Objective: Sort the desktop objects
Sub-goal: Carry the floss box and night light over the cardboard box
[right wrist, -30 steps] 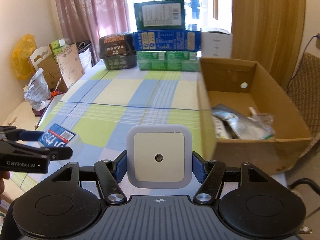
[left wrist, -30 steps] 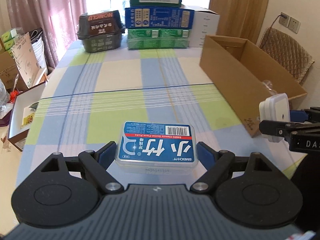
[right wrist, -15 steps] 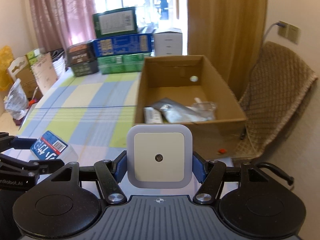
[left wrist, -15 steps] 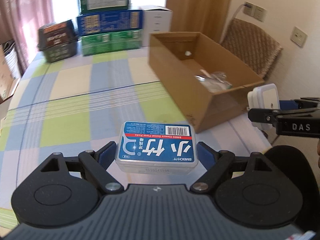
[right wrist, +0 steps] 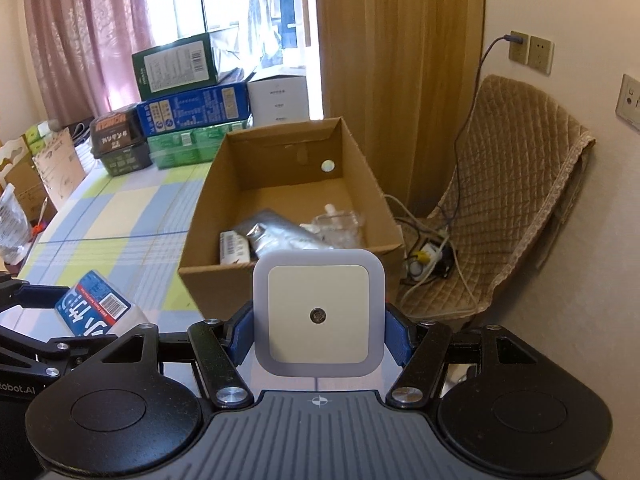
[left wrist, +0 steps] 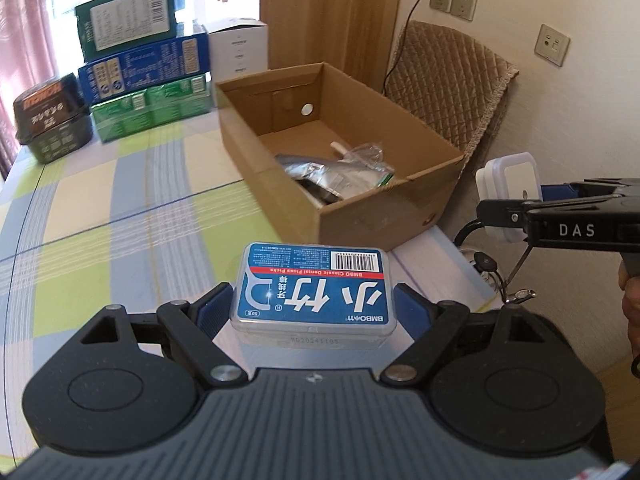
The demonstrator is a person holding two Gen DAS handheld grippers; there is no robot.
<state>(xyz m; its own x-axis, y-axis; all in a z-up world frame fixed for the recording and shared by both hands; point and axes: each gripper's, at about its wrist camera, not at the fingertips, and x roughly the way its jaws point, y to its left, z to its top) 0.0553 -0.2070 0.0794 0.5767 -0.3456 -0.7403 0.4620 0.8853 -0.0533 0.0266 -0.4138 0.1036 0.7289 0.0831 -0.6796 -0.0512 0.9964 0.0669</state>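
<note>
My left gripper (left wrist: 314,308) is shut on a clear floss pick box with a blue label (left wrist: 314,292), held above the table's near right corner. The box also shows in the right wrist view (right wrist: 94,310). My right gripper (right wrist: 319,332) is shut on a square white night light (right wrist: 319,314), held just short of the near wall of the open cardboard box (right wrist: 280,276). The night light also shows in the left wrist view (left wrist: 510,188), to the right of the cardboard box (left wrist: 360,216). Silver packets and clear wrapped items (right wrist: 288,232) lie inside the cardboard box.
The checked tablecloth (left wrist: 120,208) covers the table. Stacked green, blue and white cartons (left wrist: 144,60) and a dark noodle pack (left wrist: 52,116) stand at the far end. A quilted chair (right wrist: 516,200) and a power strip with cables (right wrist: 430,256) sit right of the table.
Both grippers have swung to the right and risen with their objects still held. The cardboard box now sits straight ahead of them and its inside shows more fully.
</note>
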